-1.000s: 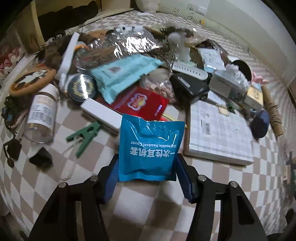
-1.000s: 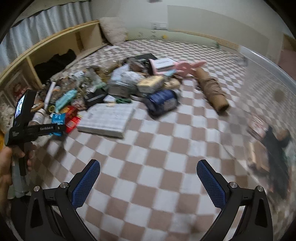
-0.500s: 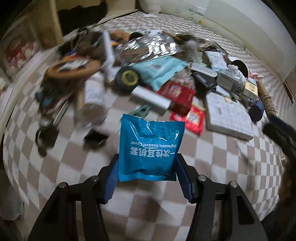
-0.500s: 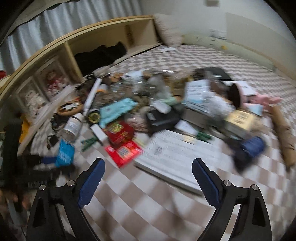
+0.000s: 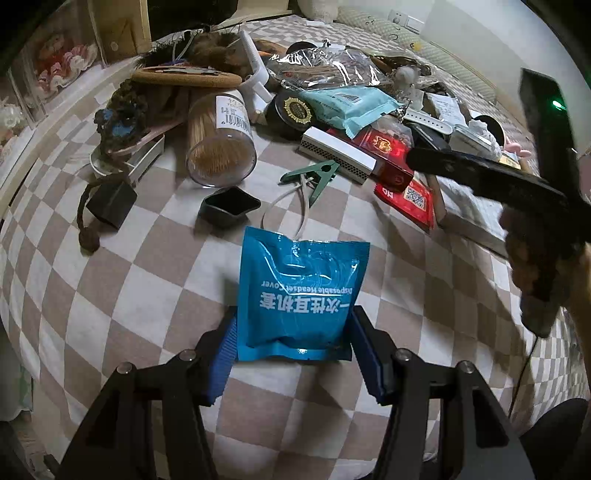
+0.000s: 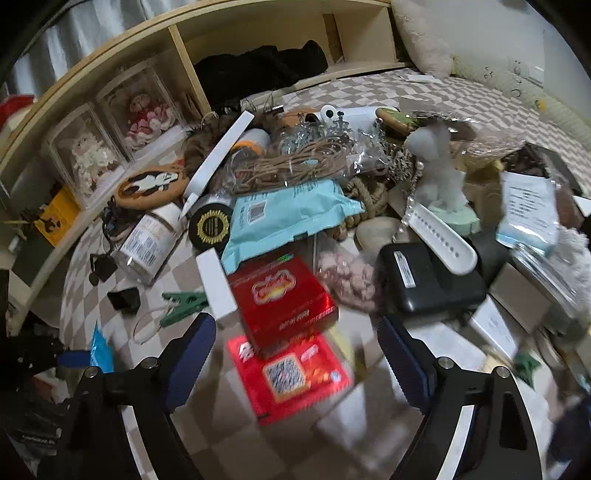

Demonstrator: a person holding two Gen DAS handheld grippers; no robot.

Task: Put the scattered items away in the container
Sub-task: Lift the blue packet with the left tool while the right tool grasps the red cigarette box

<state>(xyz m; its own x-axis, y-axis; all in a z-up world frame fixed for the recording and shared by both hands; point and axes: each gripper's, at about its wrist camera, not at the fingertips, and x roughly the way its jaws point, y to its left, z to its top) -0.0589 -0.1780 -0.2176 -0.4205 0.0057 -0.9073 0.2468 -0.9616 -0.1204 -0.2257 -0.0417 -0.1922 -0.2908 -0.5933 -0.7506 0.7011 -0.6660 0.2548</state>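
My left gripper [image 5: 293, 326] is shut on the lower edge of a blue "Disposable Headset Cover" packet [image 5: 301, 284], held upright above the checked cover. The same packet [image 6: 100, 350] shows at the lower left of the right wrist view. My right gripper [image 6: 295, 328] hangs over the near edge of the pile, above a red box [image 6: 282, 295] and a flat red packet [image 6: 291, 376]. Its jaws are closing, wide apart, and the pads touch nothing. Its black frame [image 5: 480, 173], with a person's hand on it, crosses the right side of the left wrist view.
The pile holds a toothpick jar [image 5: 219, 144], a green clip [image 5: 314, 177], a small black dish [image 5: 229, 205], a white box [image 5: 336, 155], a teal packet [image 6: 288, 214] and a black case [image 6: 428, 277]. A wooden shelf [image 6: 258, 33] runs behind it.
My right gripper swung left and down from the bare cover to over the red box and packet, its jaws narrowing a little. My left gripper shifted along the pile, still holding the blue packet.
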